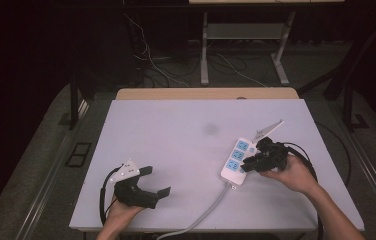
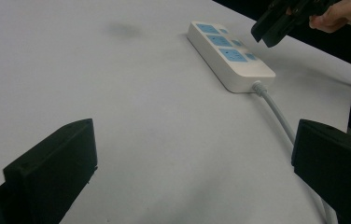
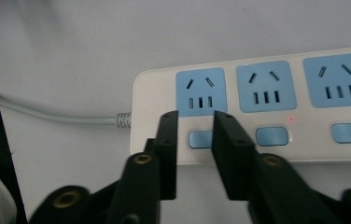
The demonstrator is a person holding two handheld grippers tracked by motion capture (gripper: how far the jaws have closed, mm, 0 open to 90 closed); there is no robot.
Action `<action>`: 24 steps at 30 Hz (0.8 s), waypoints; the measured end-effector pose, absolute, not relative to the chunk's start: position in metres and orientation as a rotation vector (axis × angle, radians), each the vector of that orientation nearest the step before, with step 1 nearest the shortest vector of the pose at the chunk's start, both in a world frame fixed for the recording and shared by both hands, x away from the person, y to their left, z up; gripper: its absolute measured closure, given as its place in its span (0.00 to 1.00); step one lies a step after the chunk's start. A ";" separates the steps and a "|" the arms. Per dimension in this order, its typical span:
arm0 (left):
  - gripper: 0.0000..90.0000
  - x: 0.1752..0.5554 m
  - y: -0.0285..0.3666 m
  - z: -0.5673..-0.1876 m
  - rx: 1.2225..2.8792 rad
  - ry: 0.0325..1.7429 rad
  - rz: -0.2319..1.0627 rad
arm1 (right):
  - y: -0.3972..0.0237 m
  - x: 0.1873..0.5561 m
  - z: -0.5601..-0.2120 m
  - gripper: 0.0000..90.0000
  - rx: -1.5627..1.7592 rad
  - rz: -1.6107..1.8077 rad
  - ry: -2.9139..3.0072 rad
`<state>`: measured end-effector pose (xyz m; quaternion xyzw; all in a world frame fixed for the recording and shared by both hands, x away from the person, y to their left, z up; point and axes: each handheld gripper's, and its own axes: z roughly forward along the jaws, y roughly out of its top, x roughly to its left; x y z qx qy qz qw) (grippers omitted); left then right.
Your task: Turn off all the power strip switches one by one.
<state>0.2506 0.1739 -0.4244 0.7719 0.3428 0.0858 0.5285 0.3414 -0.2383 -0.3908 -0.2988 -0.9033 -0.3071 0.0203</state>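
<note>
- Right gripper hangs just over the white power strip, jaws nearly together with a narrow gap, holding nothing.
- Straight ahead of its tips sits the first blue switch button, the one nearest the cord end; it peeks out between the 2 jaws.
- Beyond that button lies a blue socket face, with 2 more sockets and 2 more buttons running off to the gripper's right.
- Grey cord leaves the strip to this gripper's left and trails off the near table edge.
- My read: a button press is the step in hand. To do it well, bring 1 jaw tip square onto the button, push straight down, and keep the strip from sliding.
- Small red lights glow by the other 2 buttons; whether the first is lit I cannot tell.
- Left gripper rests well apart on the white table, jaws spread wide, empty.
</note>
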 end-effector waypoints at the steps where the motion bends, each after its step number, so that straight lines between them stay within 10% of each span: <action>1: 0.00 0.251 0.174 -0.424 1.844 0.819 0.205 | -0.238 0.342 -0.392 0.86 -0.919 -0.941 -2.797; 4: 0.00 0.251 0.174 -0.425 1.847 0.819 0.205 | -0.236 0.344 -0.395 0.99 -0.909 -0.933 -2.786; 24: 0.00 0.251 0.173 -0.426 1.853 0.820 0.200 | -0.239 0.352 -0.414 1.00 -0.955 -0.995 -2.707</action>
